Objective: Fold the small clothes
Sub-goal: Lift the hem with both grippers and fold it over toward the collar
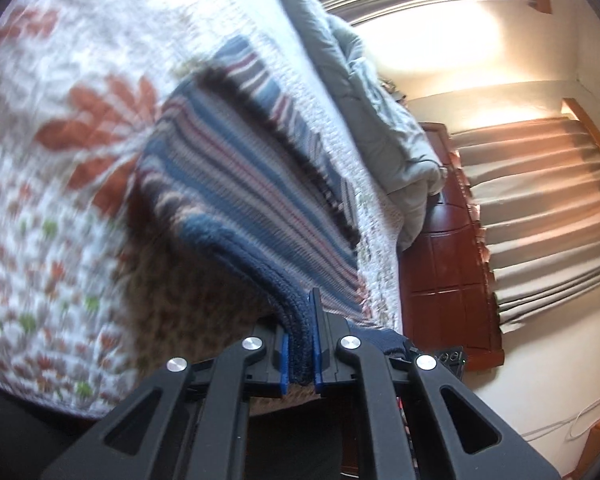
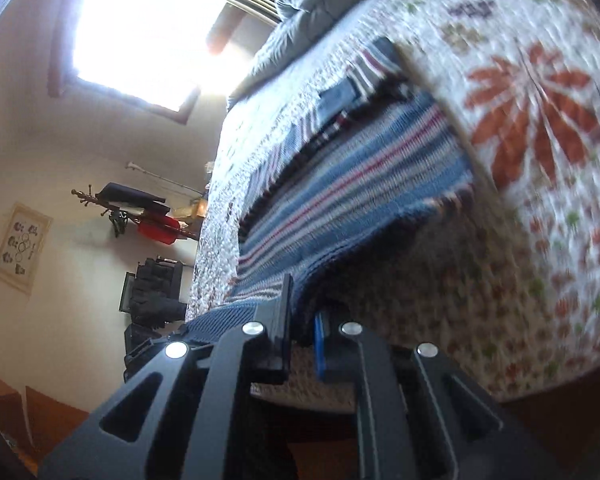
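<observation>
The left gripper [image 1: 301, 354] is clamped on the dark blue hem of a striped knit garment [image 1: 236, 184]; the thick ribbed edge sits squeezed between its two blue pads, and the rest of the cloth stretches away ahead of the fingers, lifted off the bed. The right gripper [image 2: 302, 344] also has its jaws closed on the same garment [image 2: 352, 200], pinching the blue hem, which runs off to the side of its fingers and then rises forward as a taut sheet of blue, white and red stripes.

Beyond both tools, the far part of the garment lies on a quilted bedspread [image 1: 60, 120] printed with orange-red flowers and small green sprigs. A dark shadow falls on the bedspread [image 2: 540, 160] under the raised cloth, just ahead of each gripper's fingers.

Farther ahead of the left gripper, past the garment, a rumpled grey blanket [image 1: 384, 120] lies along the bed's edge, with a dark wooden headboard [image 1: 448, 256] and tan curtains [image 1: 540, 208] beyond it.

To the side of the right gripper, away from the bed, a bright window [image 2: 148, 28] glares, and a poster [image 2: 22, 246] hangs on the wall. Both views are motion-blurred.
</observation>
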`<state>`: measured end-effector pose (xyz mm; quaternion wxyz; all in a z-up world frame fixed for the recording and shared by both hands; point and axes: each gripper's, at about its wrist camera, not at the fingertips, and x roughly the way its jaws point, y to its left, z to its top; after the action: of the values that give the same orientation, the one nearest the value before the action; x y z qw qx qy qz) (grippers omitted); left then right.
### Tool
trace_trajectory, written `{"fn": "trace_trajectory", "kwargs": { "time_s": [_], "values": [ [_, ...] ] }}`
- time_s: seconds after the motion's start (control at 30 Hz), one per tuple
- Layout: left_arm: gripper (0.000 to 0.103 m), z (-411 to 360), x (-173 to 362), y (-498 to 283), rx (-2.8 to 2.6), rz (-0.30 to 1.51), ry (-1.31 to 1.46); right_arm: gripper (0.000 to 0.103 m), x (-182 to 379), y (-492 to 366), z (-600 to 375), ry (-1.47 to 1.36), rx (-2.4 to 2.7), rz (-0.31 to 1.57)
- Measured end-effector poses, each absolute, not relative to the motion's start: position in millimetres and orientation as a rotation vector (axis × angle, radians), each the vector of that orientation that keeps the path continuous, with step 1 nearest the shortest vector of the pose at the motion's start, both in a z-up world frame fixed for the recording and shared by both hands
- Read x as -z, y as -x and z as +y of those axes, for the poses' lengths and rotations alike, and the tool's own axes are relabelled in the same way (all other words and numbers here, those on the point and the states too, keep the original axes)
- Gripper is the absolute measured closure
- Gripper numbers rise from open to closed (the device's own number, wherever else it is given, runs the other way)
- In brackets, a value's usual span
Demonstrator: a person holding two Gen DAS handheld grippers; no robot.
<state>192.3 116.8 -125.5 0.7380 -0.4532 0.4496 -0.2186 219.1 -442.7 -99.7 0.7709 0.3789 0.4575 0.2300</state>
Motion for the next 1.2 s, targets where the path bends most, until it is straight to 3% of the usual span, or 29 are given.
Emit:
{"fn": "trace_trajectory", "kwargs": {
  "time_s": [0.53,0.97,1.2],
  "values": [
    [0.095,114.1,59.3,-315.7,0.502,0.94,0.89,0.096,41.0,-340.2,-438.1,-0.673,-0.481,0.955],
    [0.095,109.6,84.2,-426.2,0.46,1.011,0.934,0.096,63.4,-447.5,-429.4,-0.63,-0.411,1.021],
    [0.095,107.3,114.6,-483.7,0.423,1.074,0.954,0.096,105.6,-510.0,-430.3,-0.666,-0.364,1.101]
  ]
}}
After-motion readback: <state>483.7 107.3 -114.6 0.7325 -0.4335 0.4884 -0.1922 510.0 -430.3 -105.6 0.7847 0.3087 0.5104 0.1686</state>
